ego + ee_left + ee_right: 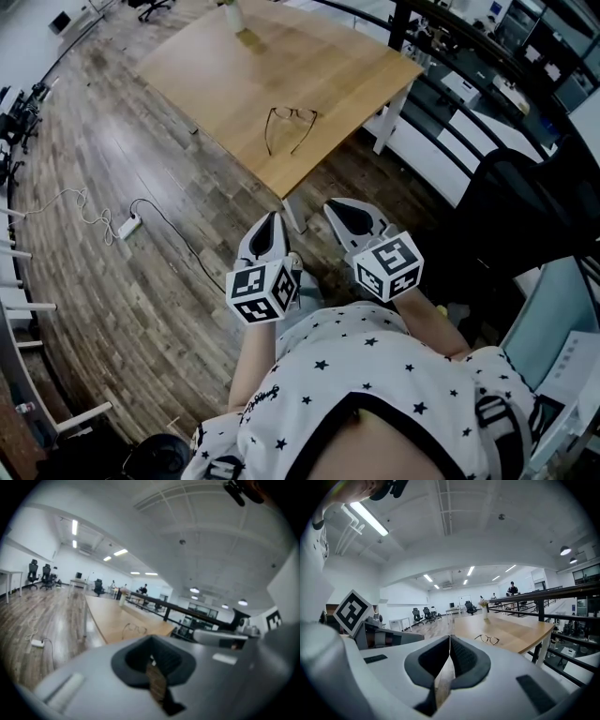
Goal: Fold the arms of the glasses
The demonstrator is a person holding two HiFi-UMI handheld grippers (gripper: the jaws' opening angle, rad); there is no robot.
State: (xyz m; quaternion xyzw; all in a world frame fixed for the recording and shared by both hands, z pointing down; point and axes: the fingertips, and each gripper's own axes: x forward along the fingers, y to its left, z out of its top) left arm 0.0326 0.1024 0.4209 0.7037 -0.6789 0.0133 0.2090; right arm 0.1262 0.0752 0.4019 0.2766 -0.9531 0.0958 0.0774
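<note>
Left gripper (270, 228) and right gripper (349, 217) both have their jaws pressed together on nothing, side by side short of the worktop (309, 56). I see nothing within reach to grasp: the glasses (289, 129) lie well ahead near its corner, arms unfolded and pointing toward me, handy, I judge, for one gripper each

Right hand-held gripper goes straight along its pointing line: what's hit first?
The right hand-held gripper probably meets the near edge of the wooden table first; the glasses lie right of its line. Depth unclear.
</note>
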